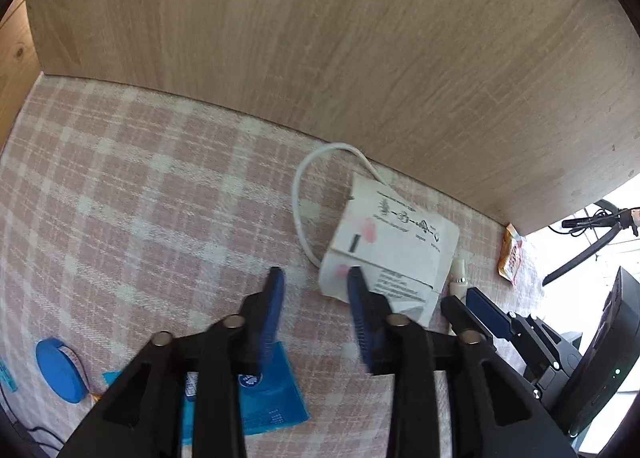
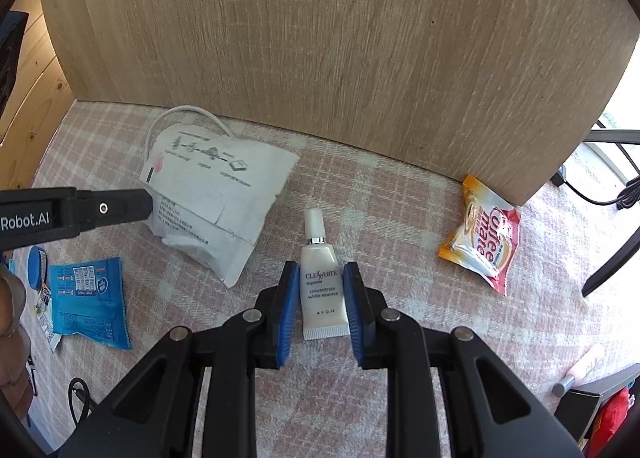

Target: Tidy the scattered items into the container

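Scattered items lie on a desk (image 1: 120, 178) covered with a pink and white checked cloth, in front of a wooden panel (image 1: 320, 38).

In the left wrist view, the left gripper (image 1: 316, 276) points down at the cloth, and its jaws stand partly spread. The right blue pad (image 1: 362, 314) overlaps the near left corner of a white paper pouch (image 1: 400, 246), but the picture is blurred and I cannot tell if it touches; nothing is pinched between the pads. A thin white cord (image 1: 304, 194) makes a loop from the pouch toward the panel. Under the left finger lies a blue sachet (image 1: 276, 398), and further left a round blue lid (image 1: 56, 370). At the right the other gripper shows beside a small white tube (image 1: 458, 278), and an orange sachet (image 1: 512, 254) lies near the end of the panel.

In the right wrist view, the right gripper (image 2: 322, 268) has its two blue pads (image 2: 288, 306) on both sides of the white tube (image 2: 322, 290), which lies flat with its cap pointing to the panel. The pads are very near its edges, and whether they press on it I cannot tell. The white pouch (image 2: 224, 194) is to the left, with the tip of the left gripper (image 2: 132, 204) at its left edge. The blue sachet (image 2: 88, 298) lies at the far left and the orange coffee creamer sachet (image 2: 484, 242) at the right. No container shows in either view.
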A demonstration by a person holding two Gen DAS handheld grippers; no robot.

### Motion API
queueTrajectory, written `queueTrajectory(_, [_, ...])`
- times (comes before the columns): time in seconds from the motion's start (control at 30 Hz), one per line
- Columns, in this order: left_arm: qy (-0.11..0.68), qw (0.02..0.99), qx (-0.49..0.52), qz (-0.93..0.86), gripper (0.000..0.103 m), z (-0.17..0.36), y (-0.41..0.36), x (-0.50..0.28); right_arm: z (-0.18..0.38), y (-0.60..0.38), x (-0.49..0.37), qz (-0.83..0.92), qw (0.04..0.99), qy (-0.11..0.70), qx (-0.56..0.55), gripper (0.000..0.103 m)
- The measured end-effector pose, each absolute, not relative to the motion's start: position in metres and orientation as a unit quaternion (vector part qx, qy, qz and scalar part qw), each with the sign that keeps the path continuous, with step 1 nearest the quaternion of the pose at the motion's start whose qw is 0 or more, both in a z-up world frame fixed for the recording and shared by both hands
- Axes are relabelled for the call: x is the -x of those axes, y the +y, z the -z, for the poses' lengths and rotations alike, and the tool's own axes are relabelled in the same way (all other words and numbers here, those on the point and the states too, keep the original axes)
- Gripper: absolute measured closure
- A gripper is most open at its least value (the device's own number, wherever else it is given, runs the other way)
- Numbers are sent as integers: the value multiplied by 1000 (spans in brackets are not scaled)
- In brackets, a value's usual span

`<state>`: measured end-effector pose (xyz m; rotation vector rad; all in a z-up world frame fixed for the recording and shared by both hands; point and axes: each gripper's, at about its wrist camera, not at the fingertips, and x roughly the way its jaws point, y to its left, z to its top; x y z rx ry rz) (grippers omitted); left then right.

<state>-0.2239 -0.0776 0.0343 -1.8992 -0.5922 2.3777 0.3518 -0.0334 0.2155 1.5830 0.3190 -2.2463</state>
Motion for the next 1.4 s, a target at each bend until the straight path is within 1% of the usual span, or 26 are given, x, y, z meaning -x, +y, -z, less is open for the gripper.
queueTrajectory(0.03, [-192, 24, 607, -771, 50, -38, -81, 220, -216, -32, -353, 797, 187, 110, -564, 81])
queueTrajectory(0.07, [-188, 24, 604, -774, 43, -42, -85, 215, -217, -31, -354, 796, 187, 106, -565, 81])
queueTrajectory(0.13, [-186, 25, 604, -775, 36, -47, -90, 208, -218, -27, -355, 796, 185, 97, -568, 81])
queueTrajectory(0.23, [-205, 35, 610, -765, 36, -49, -98, 198, -220, -23, -355, 796, 180, 86, -572, 81])
queueTrajectory(0.33, [-238, 35, 604, -760, 39, -56, -107, 182, -223, -20, -357, 798, 175, 85, -570, 81])
queueTrajectory(0.5, [-213, 44, 601, -769, 48, -72, -101, 151, -225, -11, -361, 798, 172, 71, -573, 81])
queueTrajectory(0.53, [-213, 44, 603, -767, 51, -72, -100, 145, -226, -10, -363, 798, 171, 68, -574, 81])
queueTrajectory(0.7, [-217, 61, 618, -754, 55, -76, -98, 117, -230, -7, -372, 797, 172, 67, -575, 81])
queueTrajectory(0.77, [-223, 64, 618, -752, 64, -81, -99, 101, -231, -7, -376, 798, 172, 65, -574, 81])
queueTrajectory(0.83, [-232, 68, 619, -748, 69, -84, -102, 87, -233, -6, -379, 799, 172, 63, -573, 81])
queueTrajectory(0.87, [-233, 69, 619, -747, 75, -87, -104, 76, -234, -6, -382, 799, 173, 62, -572, 81])
queueTrajectory(0.93, [-228, 66, 618, -749, 80, -93, -107, 58, -235, -6, -387, 800, 173, 62, -572, 81])
queueTrajectory(1.0, [-228, 57, 613, -754, 93, -102, -116, 36, -237, -4, -393, 800, 173, 59, -571, 81])
queueTrajectory(1.03, [-231, 56, 611, -755, 100, -106, -121, 26, -236, -7, -372, 799, 173, 53, -573, 81])
queueTrajectory(1.1, [-237, 61, 608, -755, 101, -116, -131, 2, -240, 0, -318, 797, 174, 41, -578, 81])
queueTrajectory(1.23, [-229, 57, 599, -765, 102, -139, -150, -52, -247, 12, -323, 797, 171, 27, -579, 81])
queueTrajectory(1.3, [-237, 59, 593, -767, 103, -154, -163, -84, -253, 19, -328, 799, 170, 21, -577, 81])
queueTrajectory(1.33, [-237, 63, 589, -770, 103, -165, -170, -105, -256, 23, -331, 800, 170, 19, -575, 81])
queueTrajectory(1.37, [-234, 64, 586, -773, 103, -158, -181, -140, -260, 28, -334, 802, 168, 16, -573, 81])
queueTrajectory(1.4, [-230, 65, 581, -778, 103, -163, -189, -167, -265, 33, -337, 804, 167, 10, -571, 81])
